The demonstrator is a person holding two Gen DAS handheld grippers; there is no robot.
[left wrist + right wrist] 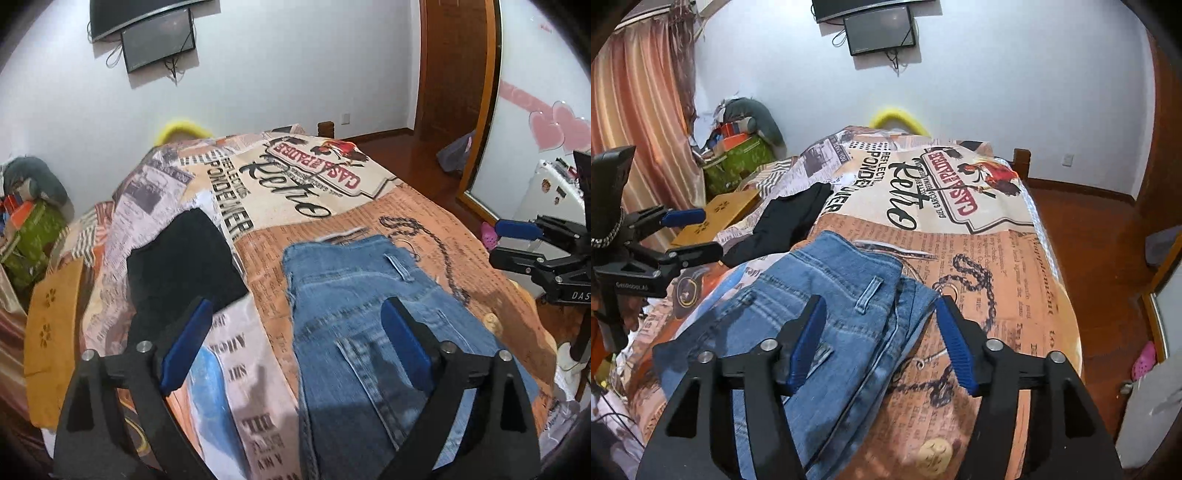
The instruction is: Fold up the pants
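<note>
Blue jeans (pixel 373 332) lie flat on the bed, waistband toward the far end; they also show in the right wrist view (pixel 834 306), folded lengthwise with layered edges on the right. My left gripper (pixel 295 332) is open and empty, held above the jeans' left edge and the printed bedspread. It also shows at the left of the right wrist view (pixel 690 232). My right gripper (pixel 879 332) is open and empty above the jeans' waistband area. It also shows at the right edge of the left wrist view (pixel 517 243).
A black garment (pixel 181 262) lies on the bed (pixel 332 192) left of the jeans. A yellow cardboard piece (pixel 55 332) sits at the bed's left side. Bags and boxes (pixel 738 147) pile by the curtain. A mirror (pixel 535 129) and wood floor are at the right.
</note>
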